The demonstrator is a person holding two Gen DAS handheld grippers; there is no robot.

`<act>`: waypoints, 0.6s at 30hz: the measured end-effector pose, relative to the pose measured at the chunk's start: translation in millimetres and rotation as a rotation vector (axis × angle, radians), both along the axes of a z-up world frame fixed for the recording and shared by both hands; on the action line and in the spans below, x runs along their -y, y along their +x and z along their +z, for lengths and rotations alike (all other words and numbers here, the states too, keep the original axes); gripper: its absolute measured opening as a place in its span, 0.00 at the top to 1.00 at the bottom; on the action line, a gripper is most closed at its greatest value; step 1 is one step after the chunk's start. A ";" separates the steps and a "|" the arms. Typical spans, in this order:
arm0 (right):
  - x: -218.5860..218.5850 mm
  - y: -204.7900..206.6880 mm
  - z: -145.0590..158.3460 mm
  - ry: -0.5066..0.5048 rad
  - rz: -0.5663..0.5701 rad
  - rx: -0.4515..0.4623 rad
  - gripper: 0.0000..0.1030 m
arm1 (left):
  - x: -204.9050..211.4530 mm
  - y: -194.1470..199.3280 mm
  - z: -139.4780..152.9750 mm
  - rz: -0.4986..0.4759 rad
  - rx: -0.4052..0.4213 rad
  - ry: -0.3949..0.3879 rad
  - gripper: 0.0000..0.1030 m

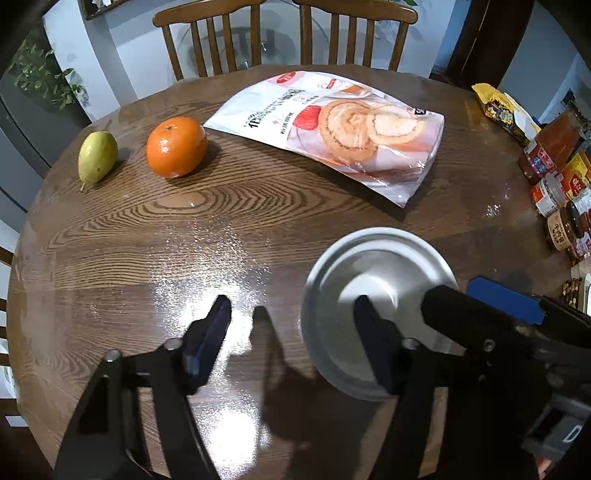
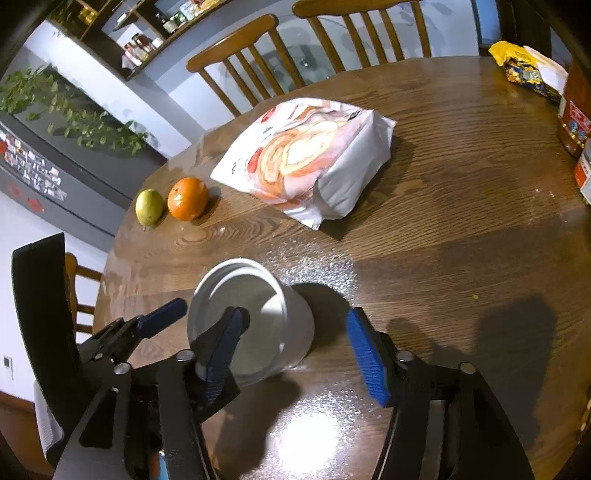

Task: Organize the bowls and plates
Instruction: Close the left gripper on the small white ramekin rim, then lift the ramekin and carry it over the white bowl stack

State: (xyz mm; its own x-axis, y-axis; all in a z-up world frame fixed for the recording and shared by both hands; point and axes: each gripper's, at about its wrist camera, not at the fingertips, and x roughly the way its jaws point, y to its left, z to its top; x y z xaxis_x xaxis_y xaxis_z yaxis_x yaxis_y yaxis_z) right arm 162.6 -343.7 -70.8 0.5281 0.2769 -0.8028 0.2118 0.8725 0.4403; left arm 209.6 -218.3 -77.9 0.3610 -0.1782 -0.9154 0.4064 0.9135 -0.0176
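Left gripper hangs apart, one finger over the white bowl on the desk. From the right, right gripper gapes too, nothing pinched. Bowl looks rigid, slick, breakable; take the rim.

A home dining room: round wooden table, chairs, fruit, sauce jars.

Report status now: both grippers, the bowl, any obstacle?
Left gripper and right gripper open, each with one finger inside the white bowl. Bowl not gripped, on table. Nothing in the way.
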 end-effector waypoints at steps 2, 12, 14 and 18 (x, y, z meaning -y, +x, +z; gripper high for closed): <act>-2.3 2.4 -2.1 0.000 0.008 -0.009 0.51 | 0.0 0.3 -1.6 -0.004 -0.006 0.000 0.48; -12.3 11.2 -12.2 0.002 0.048 -0.039 0.71 | 3.7 2.2 -9.8 -0.020 -0.029 0.000 0.69; -11.8 10.7 -12.9 0.001 0.047 -0.037 0.73 | 5.6 1.3 -10.1 -0.030 -0.031 -0.004 0.73; -10.0 10.8 -14.9 0.005 0.043 -0.039 0.75 | 9.0 0.9 -11.2 -0.034 -0.034 -0.006 0.81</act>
State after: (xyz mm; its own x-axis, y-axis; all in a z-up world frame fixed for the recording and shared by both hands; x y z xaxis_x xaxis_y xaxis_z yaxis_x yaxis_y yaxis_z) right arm 173.3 -333.7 -85.7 0.4841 0.3028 -0.8210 0.1914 0.8788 0.4370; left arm 210.5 -227.3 -89.1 0.3235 -0.1950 -0.9259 0.4365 0.8990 -0.0368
